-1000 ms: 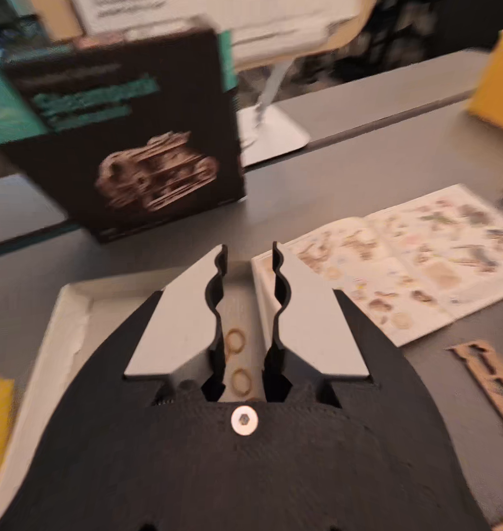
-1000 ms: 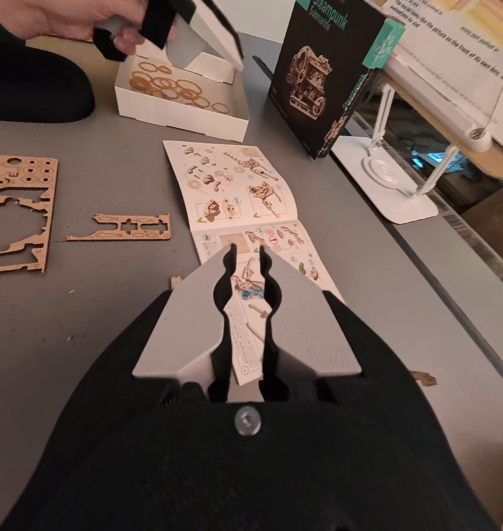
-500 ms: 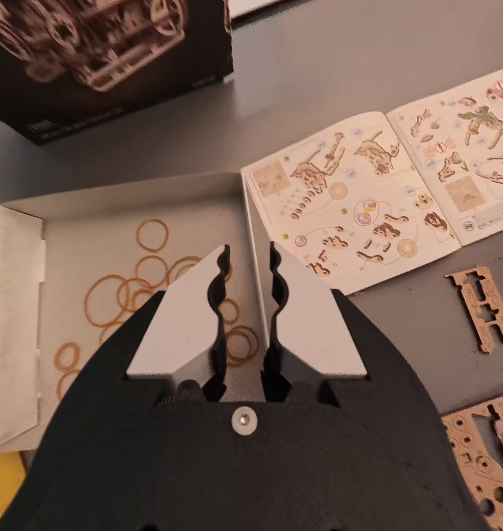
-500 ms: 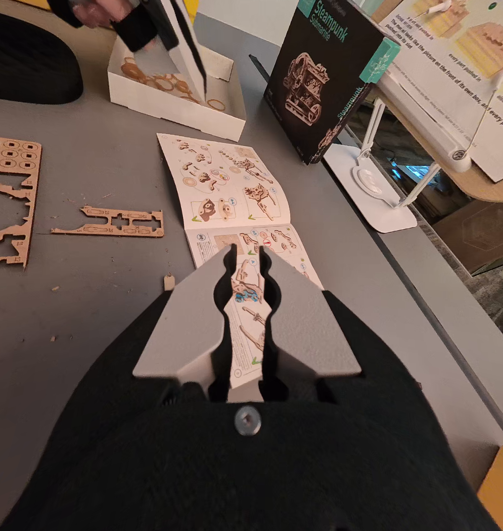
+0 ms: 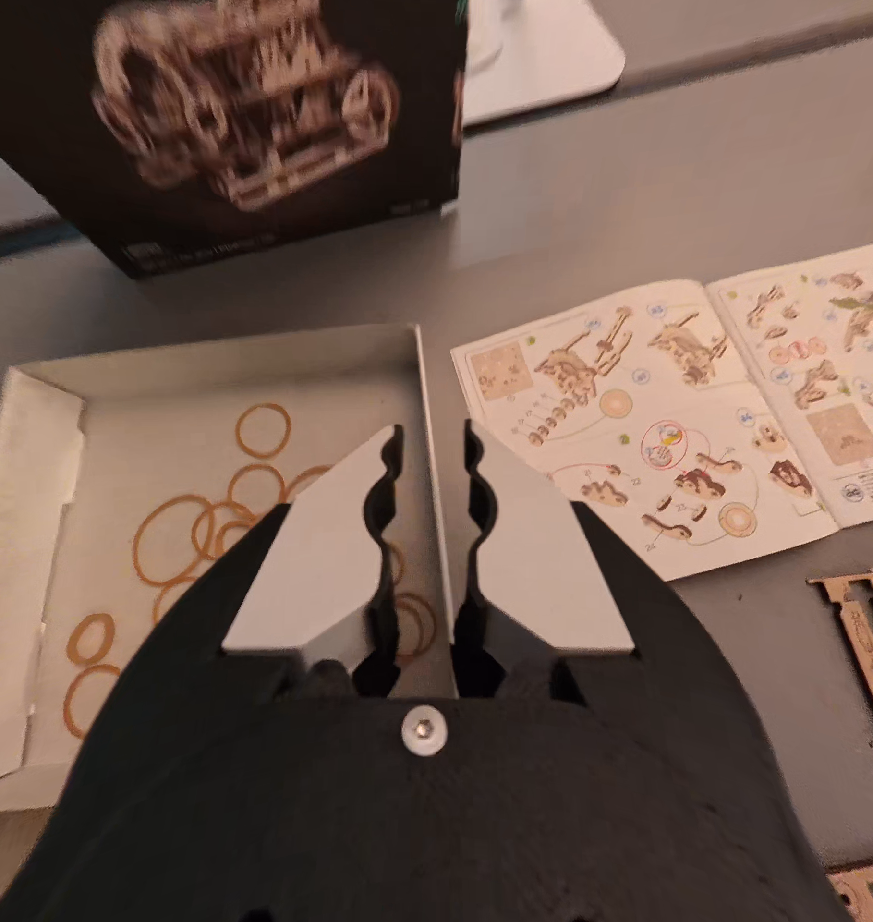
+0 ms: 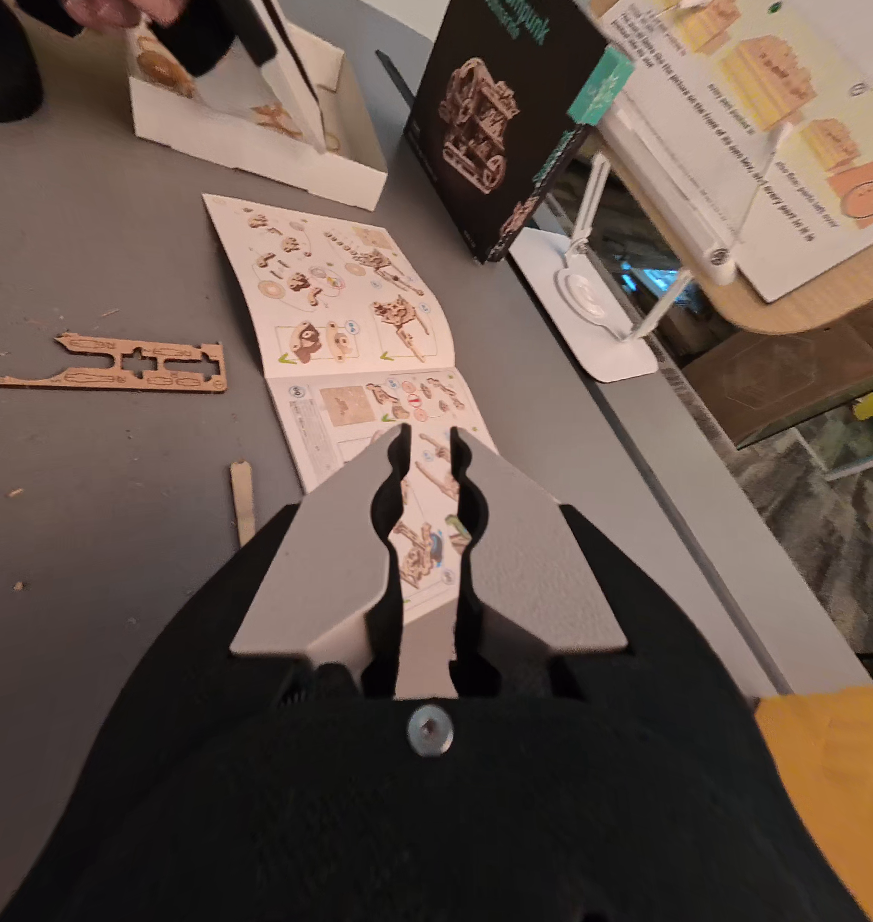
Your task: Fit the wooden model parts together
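Status: your left gripper [image 5: 432,431] and right gripper [image 6: 429,433] both gape empty; wooden part [image 6: 125,366] unjoined; assembly barely begun.

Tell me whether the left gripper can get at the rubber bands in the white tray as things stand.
Probably yes. The left gripper hangs over the open white tray, jaws apart and empty, and the rubber bands lie loose and uncovered. The tray's right wall stands right under the jaws and may snag them.

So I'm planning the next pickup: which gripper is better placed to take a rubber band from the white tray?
Probably left. The left gripper hangs open over the white tray, beside the rubber bands. The right gripper is open over the instruction booklet, farther off.
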`<act>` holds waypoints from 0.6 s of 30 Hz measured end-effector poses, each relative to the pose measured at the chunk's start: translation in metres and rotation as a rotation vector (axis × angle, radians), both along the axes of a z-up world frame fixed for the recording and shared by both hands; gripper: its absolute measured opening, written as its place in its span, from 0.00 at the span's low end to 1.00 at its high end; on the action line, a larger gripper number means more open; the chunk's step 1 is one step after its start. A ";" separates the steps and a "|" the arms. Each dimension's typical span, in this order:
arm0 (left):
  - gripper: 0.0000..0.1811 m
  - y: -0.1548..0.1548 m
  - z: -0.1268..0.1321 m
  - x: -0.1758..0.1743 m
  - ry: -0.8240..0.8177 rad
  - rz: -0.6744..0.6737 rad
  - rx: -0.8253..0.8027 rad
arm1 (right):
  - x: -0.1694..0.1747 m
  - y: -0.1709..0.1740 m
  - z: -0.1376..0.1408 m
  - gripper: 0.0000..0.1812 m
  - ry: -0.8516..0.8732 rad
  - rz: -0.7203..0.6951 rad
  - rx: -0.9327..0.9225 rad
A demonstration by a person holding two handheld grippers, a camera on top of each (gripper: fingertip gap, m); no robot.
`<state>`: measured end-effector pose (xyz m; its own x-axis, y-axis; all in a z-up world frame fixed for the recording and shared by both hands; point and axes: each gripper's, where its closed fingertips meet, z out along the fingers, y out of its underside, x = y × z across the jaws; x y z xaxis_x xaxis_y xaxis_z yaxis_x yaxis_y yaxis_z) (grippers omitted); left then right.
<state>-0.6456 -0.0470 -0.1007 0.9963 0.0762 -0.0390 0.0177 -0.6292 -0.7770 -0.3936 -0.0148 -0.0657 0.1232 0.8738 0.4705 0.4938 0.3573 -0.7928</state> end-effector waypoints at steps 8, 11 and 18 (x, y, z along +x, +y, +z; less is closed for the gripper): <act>0.16 -0.004 0.044 0.171 -0.086 -0.600 0.223 | 0.024 0.010 0.038 0.07 0.088 -0.059 0.079; 0.11 -0.014 0.020 0.210 -0.087 -0.752 0.139 | 0.031 0.006 0.043 0.06 0.052 -0.041 0.167; 0.09 -0.005 0.005 0.196 0.066 -0.713 0.121 | 0.025 -0.002 0.027 0.04 -0.014 0.017 0.265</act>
<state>-0.4494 -0.0521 -0.0958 0.8010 -0.5837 -0.1329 -0.4140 -0.3798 -0.8273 -0.3690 -0.0173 -0.0386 0.1009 0.7220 0.6845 0.4961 0.5599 -0.6636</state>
